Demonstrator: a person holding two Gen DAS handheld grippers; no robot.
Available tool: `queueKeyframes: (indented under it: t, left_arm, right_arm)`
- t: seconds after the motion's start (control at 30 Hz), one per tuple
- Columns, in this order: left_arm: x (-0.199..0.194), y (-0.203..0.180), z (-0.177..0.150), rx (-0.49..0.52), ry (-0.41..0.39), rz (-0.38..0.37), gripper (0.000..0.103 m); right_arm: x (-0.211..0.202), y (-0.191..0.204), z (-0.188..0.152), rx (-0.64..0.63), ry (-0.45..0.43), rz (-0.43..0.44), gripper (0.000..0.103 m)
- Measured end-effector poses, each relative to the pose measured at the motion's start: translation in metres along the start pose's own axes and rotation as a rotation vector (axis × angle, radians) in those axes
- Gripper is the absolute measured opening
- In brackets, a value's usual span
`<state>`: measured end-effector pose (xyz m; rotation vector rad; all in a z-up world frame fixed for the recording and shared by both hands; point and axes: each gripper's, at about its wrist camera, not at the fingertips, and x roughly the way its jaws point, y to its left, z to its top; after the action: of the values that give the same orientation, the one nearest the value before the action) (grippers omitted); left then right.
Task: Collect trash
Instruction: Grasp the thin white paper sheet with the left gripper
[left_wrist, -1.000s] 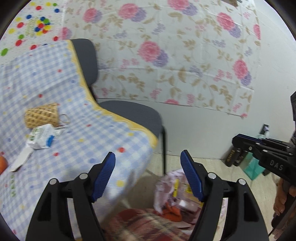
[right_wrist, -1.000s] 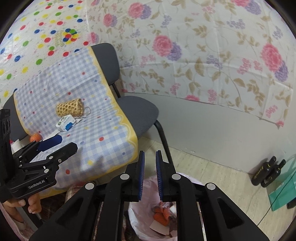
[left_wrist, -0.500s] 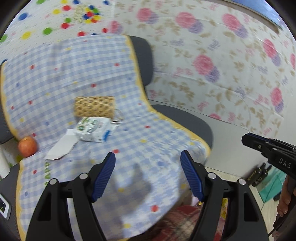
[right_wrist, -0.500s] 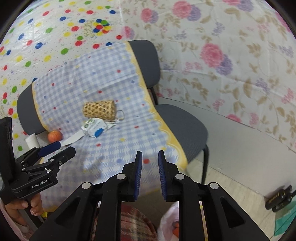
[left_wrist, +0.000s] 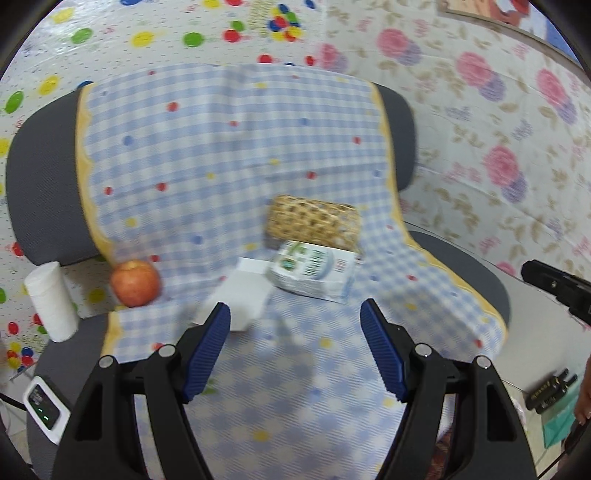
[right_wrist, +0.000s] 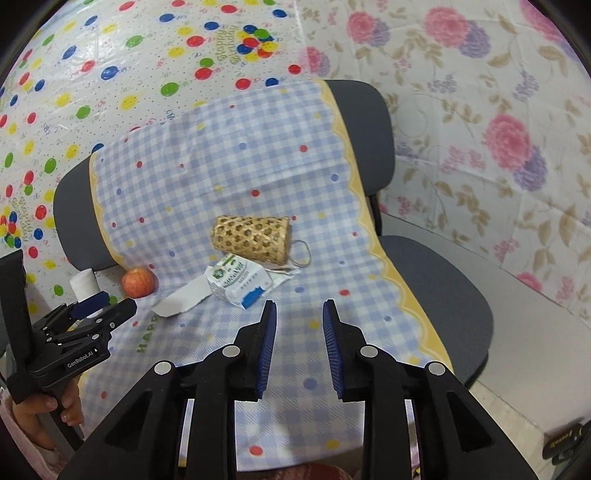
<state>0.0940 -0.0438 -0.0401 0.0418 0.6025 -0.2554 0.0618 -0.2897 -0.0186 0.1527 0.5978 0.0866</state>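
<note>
Two grey chairs stand side by side under a blue checked cloth in the left wrist view. On the cloth lie a woven basket on its side, a flattened milk carton touching its near side, and a white paper scrap just left of the carton. A red apple sits at the left edge of the cloth, and a white paper roll stands further left on the bare seat. The left hand-held gripper hovers over the cloth with its jaws wide apart and nothing between them; the paper scrap is near its left fingertip. The tip of the other gripper shows at the right edge.

From the right wrist view, the carton and the paper scrap lie just beyond the right hand-held gripper, with the basket behind them and the apple to the left. The jaws of this gripper are opening, only partly apart, and hold nothing. The left hand-held gripper appears at the lower left, held by a hand, close to the paper roll.
</note>
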Motion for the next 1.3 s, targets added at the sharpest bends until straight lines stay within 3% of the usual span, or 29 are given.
queueKeyframes:
  t: [0.3, 0.67, 0.83, 1.17, 1.3]
  left_arm:
    - [0.021, 0.048, 0.015, -0.037, 0.011, 0.100, 0.071]
    - [0.063, 0.092, 0.019, -0.107, 0.065, 0.162, 0.071]
    - [0.089, 0.098, 0.017, -0.111, 0.110, 0.134, 0.071]
    - [0.162, 0.093, -0.009, -0.124, 0.322, 0.082, 0.071]
    - [0.169, 0.090, -0.007, -0.130, 0.333, 0.051, 0.076]
  right_arm:
    - [0.038, 0.029, 0.035, -0.036, -0.008, 0.054, 0.034]
    - [0.105, 0.046, 0.056, -0.049, 0.034, 0.087, 0.037]
    - [0.143, 0.047, 0.050, -0.035, 0.088, 0.094, 0.045]
    - [0.191, 0.050, 0.036, -0.036, 0.169, 0.077, 0.046]
    - [0.195, 0.047, 0.033, -0.032, 0.181, 0.075, 0.046]
